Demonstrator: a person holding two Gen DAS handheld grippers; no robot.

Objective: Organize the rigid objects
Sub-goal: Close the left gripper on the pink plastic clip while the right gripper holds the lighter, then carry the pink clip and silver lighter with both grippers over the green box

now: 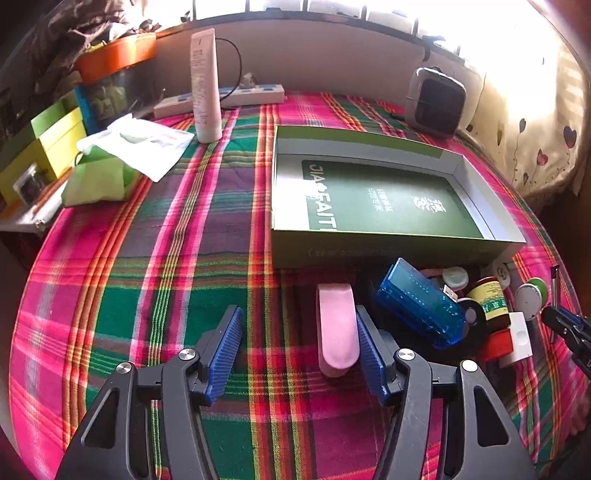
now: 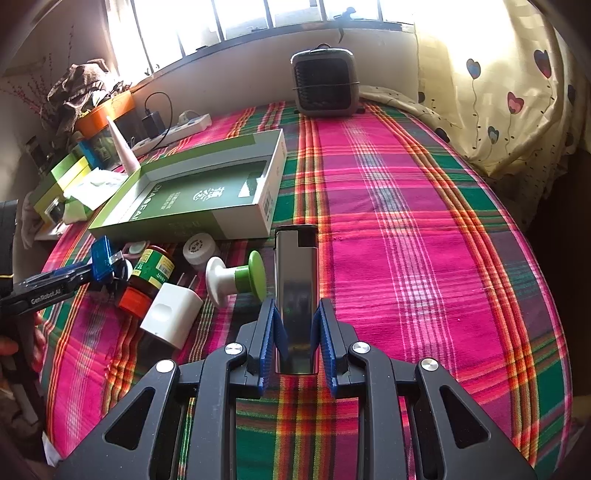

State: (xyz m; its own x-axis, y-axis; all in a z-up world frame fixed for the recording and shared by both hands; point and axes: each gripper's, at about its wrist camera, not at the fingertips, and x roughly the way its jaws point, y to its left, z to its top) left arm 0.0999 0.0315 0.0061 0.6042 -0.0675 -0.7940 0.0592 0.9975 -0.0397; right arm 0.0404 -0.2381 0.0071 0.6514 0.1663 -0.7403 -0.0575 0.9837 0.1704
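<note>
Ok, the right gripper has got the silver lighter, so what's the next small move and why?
Probably carry the lighter up and left toward the open green box and hold it over the box floor. The right gripper is shut on the lighter and holds it above the cloth, the box has free room inside, and the other small items lie loose beside it, not yet put away.

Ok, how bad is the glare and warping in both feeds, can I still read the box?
Left wrist: window blown out white along the top, curtain washed out; box print readable, fisheye bends the tablecloth stripes. Right wrist: window also overexposed; lighter sharp between the fingers; box smaller, its print hard to read.
</note>
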